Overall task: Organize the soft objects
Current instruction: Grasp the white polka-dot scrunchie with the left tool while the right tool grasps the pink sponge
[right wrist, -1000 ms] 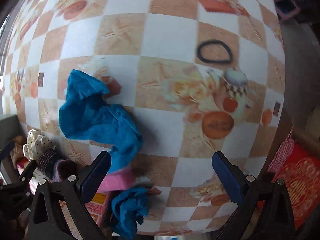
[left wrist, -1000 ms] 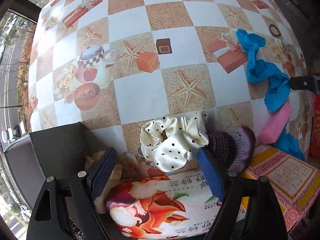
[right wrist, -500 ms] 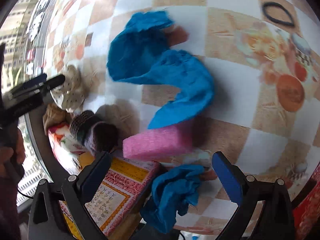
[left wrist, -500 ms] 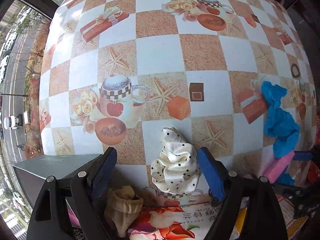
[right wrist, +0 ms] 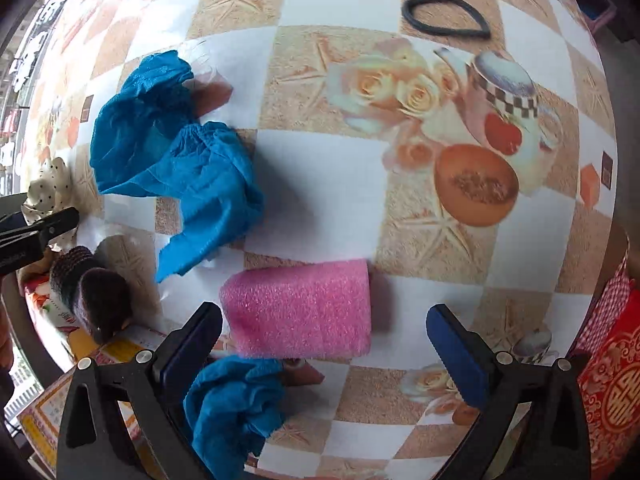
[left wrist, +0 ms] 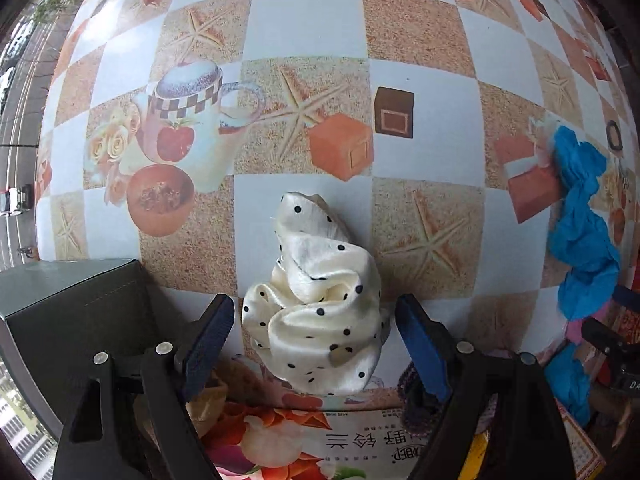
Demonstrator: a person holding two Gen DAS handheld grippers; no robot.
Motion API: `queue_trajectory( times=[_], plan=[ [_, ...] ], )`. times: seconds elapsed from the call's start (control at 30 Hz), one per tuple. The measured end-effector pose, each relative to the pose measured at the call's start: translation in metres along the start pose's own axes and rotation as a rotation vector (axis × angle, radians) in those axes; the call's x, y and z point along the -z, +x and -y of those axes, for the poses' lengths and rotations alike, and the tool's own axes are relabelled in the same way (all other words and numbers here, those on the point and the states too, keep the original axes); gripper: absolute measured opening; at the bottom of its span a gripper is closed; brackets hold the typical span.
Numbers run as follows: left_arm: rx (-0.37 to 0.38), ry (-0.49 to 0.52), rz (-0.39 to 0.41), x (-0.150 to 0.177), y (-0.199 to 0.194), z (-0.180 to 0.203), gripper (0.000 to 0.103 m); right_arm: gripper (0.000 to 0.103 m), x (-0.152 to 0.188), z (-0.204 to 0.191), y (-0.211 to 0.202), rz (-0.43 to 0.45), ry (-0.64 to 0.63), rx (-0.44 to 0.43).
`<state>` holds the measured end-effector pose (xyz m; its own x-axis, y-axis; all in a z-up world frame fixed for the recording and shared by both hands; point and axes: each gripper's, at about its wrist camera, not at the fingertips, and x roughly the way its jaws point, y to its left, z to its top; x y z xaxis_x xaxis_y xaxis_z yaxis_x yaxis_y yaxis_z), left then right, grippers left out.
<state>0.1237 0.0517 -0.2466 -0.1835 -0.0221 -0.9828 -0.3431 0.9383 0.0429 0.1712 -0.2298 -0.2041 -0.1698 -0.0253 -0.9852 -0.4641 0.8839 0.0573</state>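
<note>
Your left tool (left wrist: 312, 330) points down at the tabletop (left wrist: 304, 16) with its jaws spread wide, one on each side of the cream polka-dot scrunchie (left wrist: 316, 300). The pads stand just clear of the fabric and do not press it. The scrunchie lies bunched on the checkered cloth, close to the near edge. A dark grey box (left wrist: 68, 320) sits to the left of the tool, and a flowered carton (left wrist: 320, 440) lies below it at the edge. A dark knitted piece (left wrist: 412, 404) shows behind the right finger. Far to the right a crumpled blue cloth (left wrist: 580, 232) lies on the tabletop.

In the right wrist view, your right tool (right wrist: 324, 336) also points down with its jaws spread and nothing pinched. A pink foam roll (right wrist: 300, 312) lies on its side between the fingers, nearer the left one, touching neither pad. A small blue cloth (right wrist: 232, 404) is bunched just below the roll beside the left finger. The bigger blue cloth (right wrist: 176, 156) spreads out up and to the left, apart from the roll. The dark knitted piece (right wrist: 92, 296) sits at the left edge, and the scrunchie (right wrist: 50, 188) lies beyond it beside the tip of the left tool (right wrist: 48, 224). A black hair band (right wrist: 446, 16) lies well apart at the top.
</note>
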Motion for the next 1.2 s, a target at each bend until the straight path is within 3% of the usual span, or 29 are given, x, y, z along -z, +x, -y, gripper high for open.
queue_trajectory(
  times=[0.07, 0.2, 0.3, 0.43, 0.5, 0.73, 0.8, 0.83, 0.87, 0.9, 0.93, 1.0, 1.2],
  plan=[
    [0.013, -0.010, 0.005, 0.000, 0.002, 0.005, 0.086, 0.103, 0.008, -0.001, -0.003, 0.016, -0.014, -0.017],
    [0.015, -0.013, 0.010, -0.009, 0.004, 0.014, 0.089, 0.103, 0.011, -0.012, 0.011, 0.022, -0.003, 0.057],
    [0.013, -0.027, 0.000, -0.013, 0.008, 0.014, 0.100, 0.103, 0.017, -0.023, 0.021, 0.025, -0.002, 0.130],
    [0.056, -0.068, -0.010, -0.017, 0.018, -0.002, 0.103, 0.103, 0.024, -0.033, 0.022, 0.031, 0.006, 0.121],
    [0.058, -0.069, -0.007, -0.017, 0.017, -0.003, 0.103, 0.103, -0.002, -0.027, 0.022, 0.033, 0.009, 0.118],
    [0.065, -0.106, -0.022, -0.017, 0.012, -0.005, 0.102, 0.103, -0.029, -0.036, 0.026, 0.061, 0.024, 0.119],
    [0.066, -0.100, 0.004, -0.017, 0.007, -0.006, 0.093, 0.095, -0.025, -0.037, 0.022, 0.077, 0.015, 0.126],
    [0.061, -0.076, 0.026, -0.016, 0.002, -0.002, 0.081, 0.089, -0.021, -0.037, 0.017, 0.094, 0.004, 0.128],
    [0.054, -0.044, 0.050, -0.015, -0.005, 0.003, 0.072, 0.075, -0.018, -0.040, 0.010, 0.114, -0.012, 0.128],
    [0.050, -0.008, 0.072, -0.014, -0.013, 0.007, 0.044, 0.071, -0.016, -0.040, 0.005, 0.133, -0.033, 0.129],
    [0.063, 0.020, 0.077, -0.012, -0.014, 0.012, 0.028, 0.071, -0.014, -0.040, 0.004, 0.130, -0.046, 0.116],
    [0.100, 0.024, 0.089, -0.011, -0.021, 0.013, 0.028, 0.071, -0.011, -0.037, 0.003, 0.132, -0.046, 0.097],
    [0.093, 0.098, 0.182, -0.006, -0.061, 0.023, 0.028, 0.071, 0.000, -0.012, -0.025, 0.193, 0.081, -0.043]
  ],
)
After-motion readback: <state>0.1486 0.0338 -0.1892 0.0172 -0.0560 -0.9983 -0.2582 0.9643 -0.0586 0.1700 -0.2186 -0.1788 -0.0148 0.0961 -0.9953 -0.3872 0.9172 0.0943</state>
